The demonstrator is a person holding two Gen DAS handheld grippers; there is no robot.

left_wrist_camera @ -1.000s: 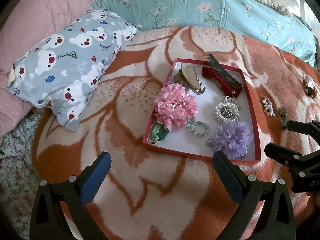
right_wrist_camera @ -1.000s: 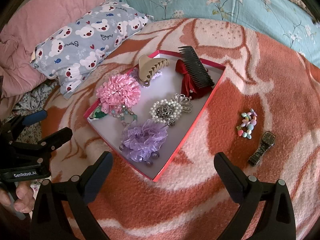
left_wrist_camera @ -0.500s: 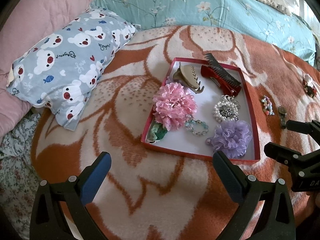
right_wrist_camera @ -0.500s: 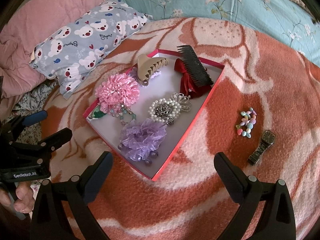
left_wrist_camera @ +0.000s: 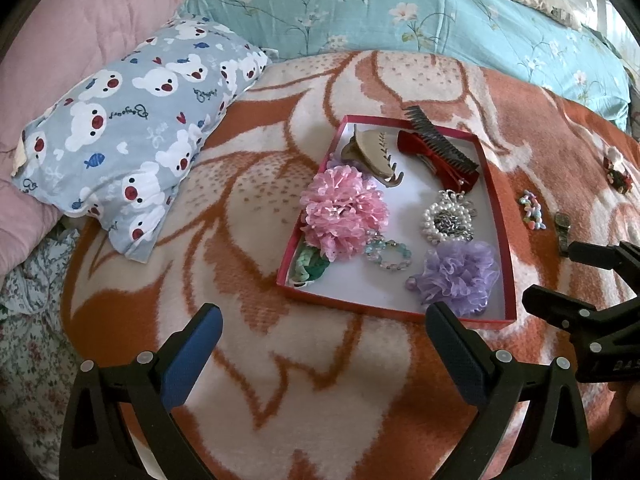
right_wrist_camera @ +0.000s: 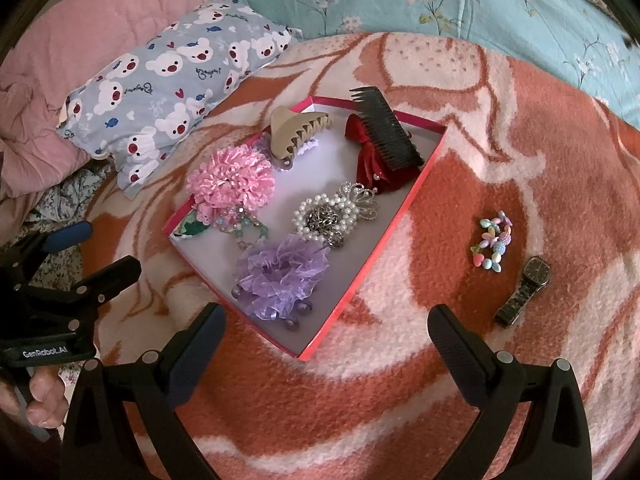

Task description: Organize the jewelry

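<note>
The right gripper [right_wrist_camera: 322,340], spread and empty, should drop squarely over the bead bracelet [right_wrist_camera: 493,245] lying on the blanket [right_wrist_camera: 500,152] beside the box's [right_wrist_camera: 400,216] right edge, clearing the watch [right_wrist_camera: 524,290].

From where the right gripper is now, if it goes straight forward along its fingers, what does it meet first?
Probably the bare blanket, just right of the red box. The right gripper is open; the box's near corner lies close to that line, and depth is unclear.

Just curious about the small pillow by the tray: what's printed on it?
The small pillow is grey-blue with white bear faces, red hearts and blue fish; the left wrist view shows it best.
</note>
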